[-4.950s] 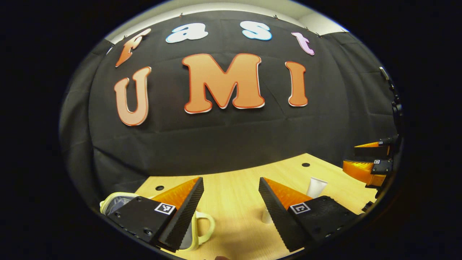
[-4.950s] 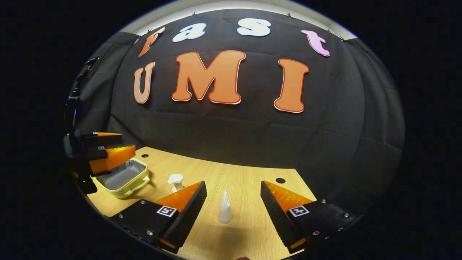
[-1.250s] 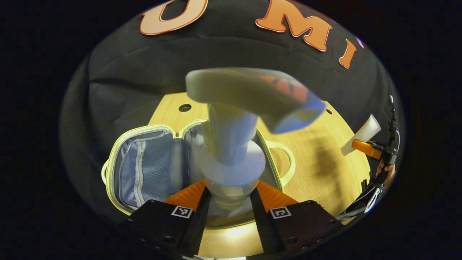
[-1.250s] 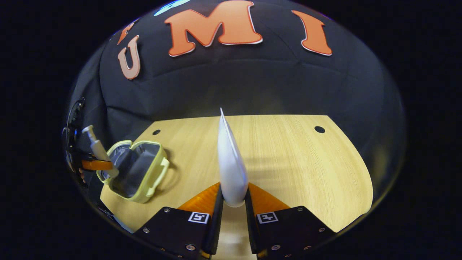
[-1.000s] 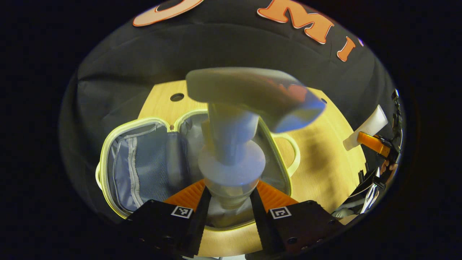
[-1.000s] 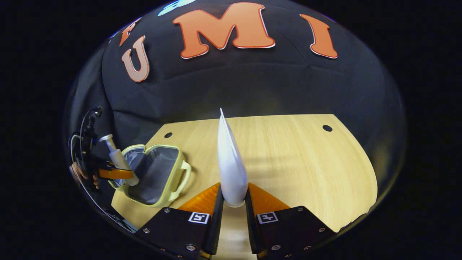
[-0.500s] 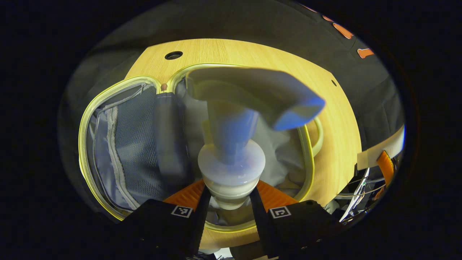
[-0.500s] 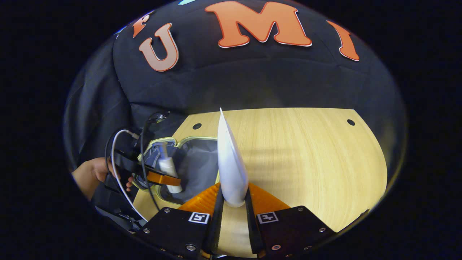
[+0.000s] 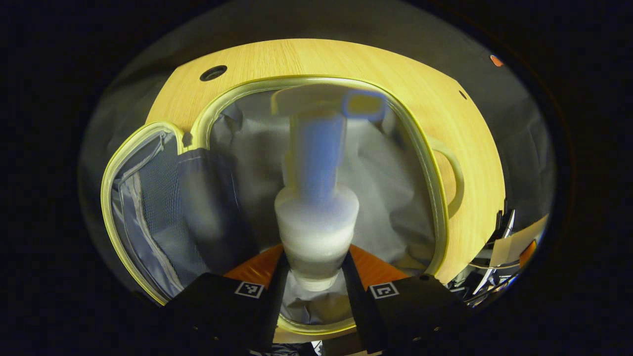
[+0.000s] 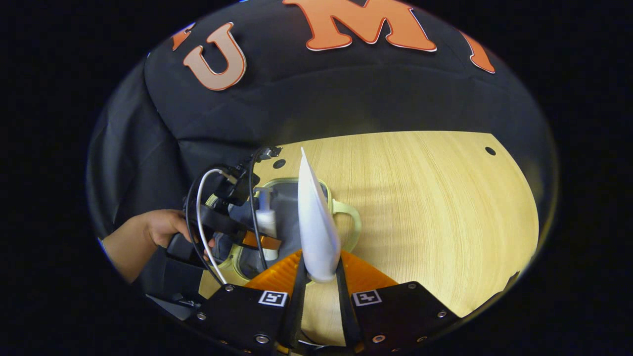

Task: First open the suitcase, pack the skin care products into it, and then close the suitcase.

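The small pale-yellow suitcase [image 9: 435, 198] lies open on the wooden table, its grey lining showing. My left gripper [image 9: 314, 277] is shut on a white pump bottle [image 9: 316, 217], held low over the right-hand compartment. My right gripper [image 10: 319, 289] is shut on a white tube [image 10: 314, 222] that stands upright between its fingers. In the right gripper view the suitcase [image 10: 346, 207] sits just beyond the tube, and the left gripper [image 10: 262, 241] holds the pump bottle [image 10: 266, 217] inside it.
The suitcase's left half [image 9: 148, 207] has a mesh pocket. A hand [image 10: 163, 227] with cables holds the left gripper. The wooden table [image 10: 435, 198] stretches to the right, with small round holes [image 10: 490, 151] near its far edge.
The left gripper has lowered the pump bottle further into the right compartment, and the bottle has turned. The right gripper has carried the tube left, closer to the suitcase.
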Motion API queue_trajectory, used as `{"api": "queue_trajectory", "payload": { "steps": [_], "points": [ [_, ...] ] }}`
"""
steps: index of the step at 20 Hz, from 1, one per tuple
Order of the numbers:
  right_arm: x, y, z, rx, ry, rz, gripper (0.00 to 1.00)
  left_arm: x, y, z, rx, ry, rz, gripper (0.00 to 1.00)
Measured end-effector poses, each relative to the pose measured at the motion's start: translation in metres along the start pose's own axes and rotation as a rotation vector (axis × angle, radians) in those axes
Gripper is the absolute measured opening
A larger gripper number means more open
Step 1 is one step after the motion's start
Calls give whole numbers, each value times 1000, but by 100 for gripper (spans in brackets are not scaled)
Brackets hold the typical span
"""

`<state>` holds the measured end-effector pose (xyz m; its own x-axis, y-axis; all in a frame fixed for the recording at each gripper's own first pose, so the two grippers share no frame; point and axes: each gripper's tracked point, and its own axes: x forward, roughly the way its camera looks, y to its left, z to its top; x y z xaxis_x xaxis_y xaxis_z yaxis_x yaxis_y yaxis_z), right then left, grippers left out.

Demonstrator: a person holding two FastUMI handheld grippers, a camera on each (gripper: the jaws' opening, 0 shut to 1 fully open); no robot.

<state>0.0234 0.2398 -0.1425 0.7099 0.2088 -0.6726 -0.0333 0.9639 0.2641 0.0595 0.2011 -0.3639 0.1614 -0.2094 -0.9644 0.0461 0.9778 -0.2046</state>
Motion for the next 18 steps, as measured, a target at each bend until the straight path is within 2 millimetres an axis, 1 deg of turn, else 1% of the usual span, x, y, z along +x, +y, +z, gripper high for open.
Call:
{"api": "queue_trajectory", "payload": {
  "steps": [3, 5, 6, 7, 8, 9, 11, 12, 14, 16, 17, 18],
  "points": [
    [5, 9, 2, -1, 16, 5, 34, 9, -3, -3, -33, 14, 0, 64],
    [11, 15, 3, -10, 32, 14, 34, 3, -2, 0, -55, -16, -2, 66],
    [14, 18, 2, -15, 37, 20, 34, -3, -1, -3, -63, -34, -3, 70],
    [18, 21, 2, -15, 46, 28, 34, -10, -2, -3, -65, -65, -4, 67],
    [23, 25, 2, -16, 54, 36, 34, -17, 2, -6, -60, -92, 9, 66],
    [28, 28, 2, -14, 67, 46, 34, -30, 4, -7, -53, -133, 12, 66],
    [40, 33, -1, -21, 100, 69, 34, -50, 9, -7, -11, -227, 52, 74],
    [47, 36, -5, -28, 121, 81, 34, -65, 13, -11, 3, -268, 76, 81],
    [60, 41, -11, -35, 157, 99, 34, -91, 24, -16, -7, -357, 106, 84],
    [73, 45, -19, -35, 202, 111, 34, -110, 37, -27, -40, -413, 127, 86],
    [79, 46, -24, -41, 231, 116, 34, -121, 48, -35, -60, -426, 148, 86],
    [87, 49, -28, -47, 251, 117, 34, -135, 64, -44, -85, -438, 171, 86]
  ]
}}
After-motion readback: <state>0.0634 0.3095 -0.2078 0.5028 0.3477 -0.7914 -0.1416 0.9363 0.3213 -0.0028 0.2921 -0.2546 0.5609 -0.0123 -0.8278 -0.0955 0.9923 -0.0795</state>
